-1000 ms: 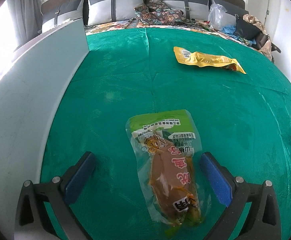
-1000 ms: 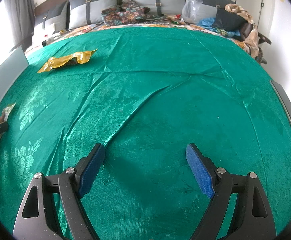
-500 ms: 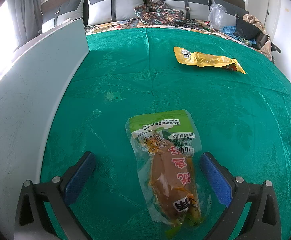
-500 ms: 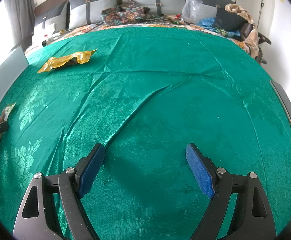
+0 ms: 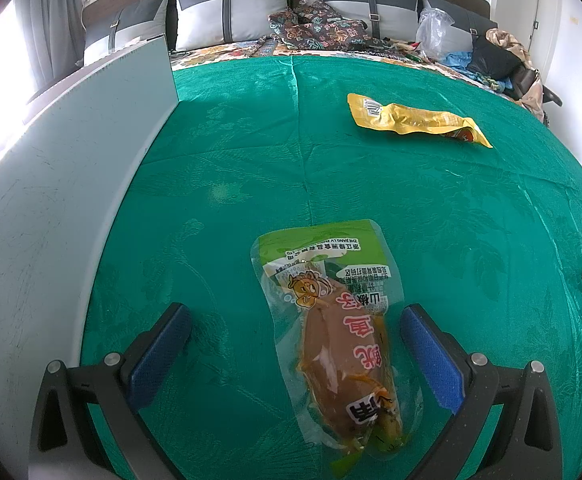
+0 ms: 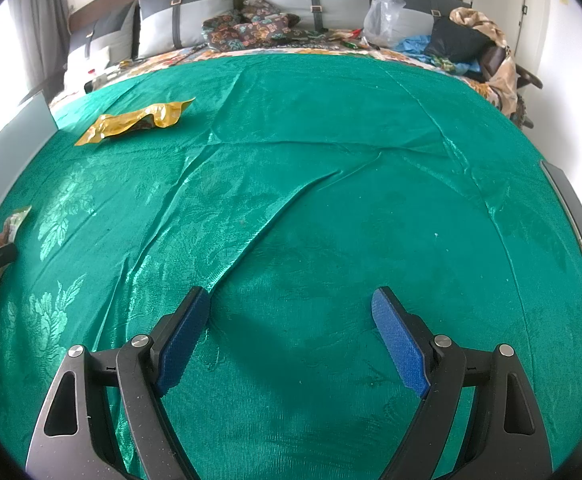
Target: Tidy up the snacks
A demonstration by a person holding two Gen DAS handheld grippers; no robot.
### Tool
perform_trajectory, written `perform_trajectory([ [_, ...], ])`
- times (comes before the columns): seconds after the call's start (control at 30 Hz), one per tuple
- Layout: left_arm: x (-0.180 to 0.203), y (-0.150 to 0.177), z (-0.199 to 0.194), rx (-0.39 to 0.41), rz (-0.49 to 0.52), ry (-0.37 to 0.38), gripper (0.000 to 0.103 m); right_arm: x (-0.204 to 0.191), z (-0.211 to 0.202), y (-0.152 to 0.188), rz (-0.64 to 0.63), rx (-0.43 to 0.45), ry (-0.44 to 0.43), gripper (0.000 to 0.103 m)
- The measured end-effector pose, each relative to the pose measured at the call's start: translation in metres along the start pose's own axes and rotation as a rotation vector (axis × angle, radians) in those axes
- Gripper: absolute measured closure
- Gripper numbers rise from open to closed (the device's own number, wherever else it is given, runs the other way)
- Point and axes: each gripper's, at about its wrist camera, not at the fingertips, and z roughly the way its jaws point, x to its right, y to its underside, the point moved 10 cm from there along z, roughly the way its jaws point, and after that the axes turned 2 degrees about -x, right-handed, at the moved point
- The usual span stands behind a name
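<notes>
Step in hand, as I judge it: approach to the first pick; nothing is grasped yet. The left gripper [image 5: 295,320] is spread wide and empty, low over the green cloth [image 5: 231,152], with the clear snack pouch [image 5: 331,320] lying flat between its fingers, nearer the right finger [image 5: 427,356] than the left one and seemingly touching neither. The pouch sits toward the near edge of the cloth, not far from the grey panel [image 5: 51,200] that runs along the cloth's left edge. Its long axis runs roughly along the gripper's line of sight, slightly skewed: the green printed header points away toward the far edge, the brown contents and tail end point back at the camera. The yellow packet [image 5: 415,120] lies toward the far right of the cloth, long axis nearly crosswise to the left wrist view, well apart from the pouch. The right gripper [image 6: 291,320] is likewise wide open, holds nothing, and hangs over bare cloth with a diagonal crease running just ahead of it. Next move, by judgement: lower the left fingers to the cloth and close across the pouch's narrow width at its thick middle. The film looks slick, so a shallow pinch could slip. No container for the snacks shows in either view.
</notes>
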Motion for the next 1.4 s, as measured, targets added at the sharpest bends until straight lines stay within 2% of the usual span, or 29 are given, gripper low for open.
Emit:
perform_trajectory([
  [0.97, 0.0, 0.001, 0.0, 0.001, -0.001, 0.001, 0.0, -0.001, 0.0, -0.001, -0.023, -0.003, -0.01, 0.016],
  [1.07, 0.0, 0.001, 0.0, 0.001, -0.001, 0.001, 0.0, -0.01, 0.0, -0.017, -0.182, 0.01, -0.017, 0.018],
  [1.13, 0.0, 0.001, 0.0, 0.001, -0.001, 0.001, 0.0, -0.026, -0.002, -0.044, -0.315, 0.048, -0.034, 0.018],
  [1.23, 0.0, 0.001, 0.0, 0.001, -0.001, 0.001, 0.0, -0.074, 0.001, -0.085, -0.521, 0.069, -0.129, 0.018],
  [1.3, 0.0, 0.001, 0.0, 0.001, -0.001, 0.001, 0.0, -0.106, 0.014, -0.103, -0.671, 0.033, -0.185, 0.018],
  [1.4, 0.0, 0.001, 0.0, 0.001, -0.001, 0.001, 0.0, -0.148, 0.045, -0.119, -0.898, -0.055, -0.186, 0.018],
])
